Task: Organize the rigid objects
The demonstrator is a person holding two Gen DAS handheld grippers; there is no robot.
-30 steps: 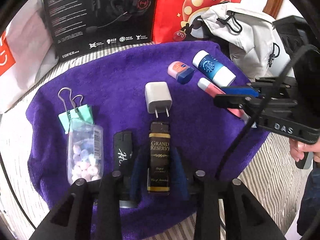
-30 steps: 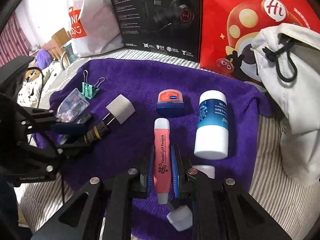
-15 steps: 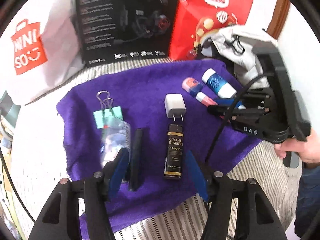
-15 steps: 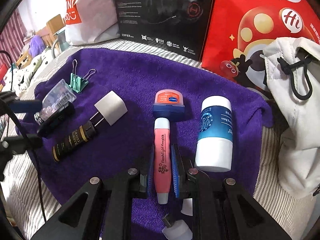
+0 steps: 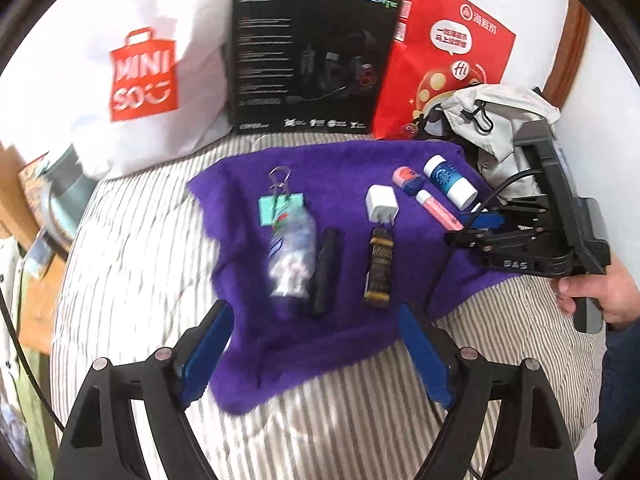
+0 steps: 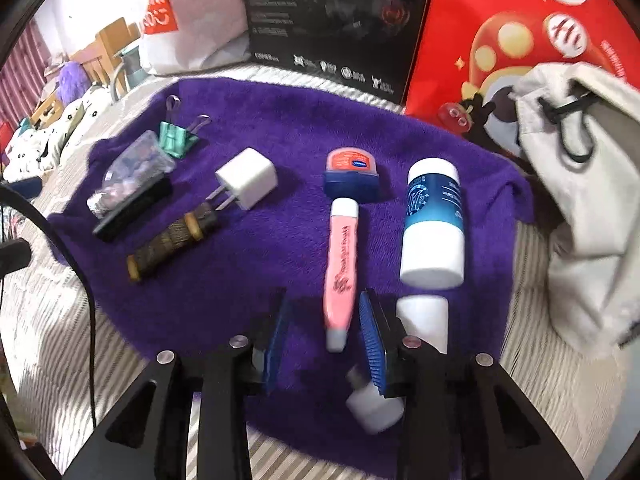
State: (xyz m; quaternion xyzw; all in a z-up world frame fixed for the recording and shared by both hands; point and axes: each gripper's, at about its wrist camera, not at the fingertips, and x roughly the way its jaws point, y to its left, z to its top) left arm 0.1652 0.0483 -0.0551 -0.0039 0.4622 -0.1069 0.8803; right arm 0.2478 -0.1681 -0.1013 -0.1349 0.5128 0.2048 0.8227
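Small items lie in a row on a purple towel point(image 5: 240, 184). My left gripper point(image 5: 316, 340) is open wide and held back over the striped bedding, nothing between its fingers. Ahead of it lie a dark labelled bottle point(image 5: 379, 268), a black stick point(image 5: 326, 272), a clear tube of pills point(image 5: 292, 256) and a green binder clip point(image 5: 280, 208). My right gripper point(image 6: 324, 338) is open, its blue pads either side of the pink tube point(image 6: 342, 256), which rests on the towel. Beside the tube are a blue-and-white bottle point(image 6: 434, 220), a lip balm tin point(image 6: 352, 172) and a white charger point(image 6: 248, 178).
A white shopping bag point(image 5: 140, 80), a black headset box point(image 5: 308, 60) and a red paper bag point(image 5: 444, 64) stand behind the towel. A grey drawstring bag point(image 6: 580, 184) lies at its right. A small white bottle point(image 6: 374, 408) sits under my right finger. A hand point(image 5: 596, 296) holds the right gripper.
My left gripper let go of the dark bottle, opened wide and drew back and up. My right gripper opened and released the pink tube, which now lies on the towel.
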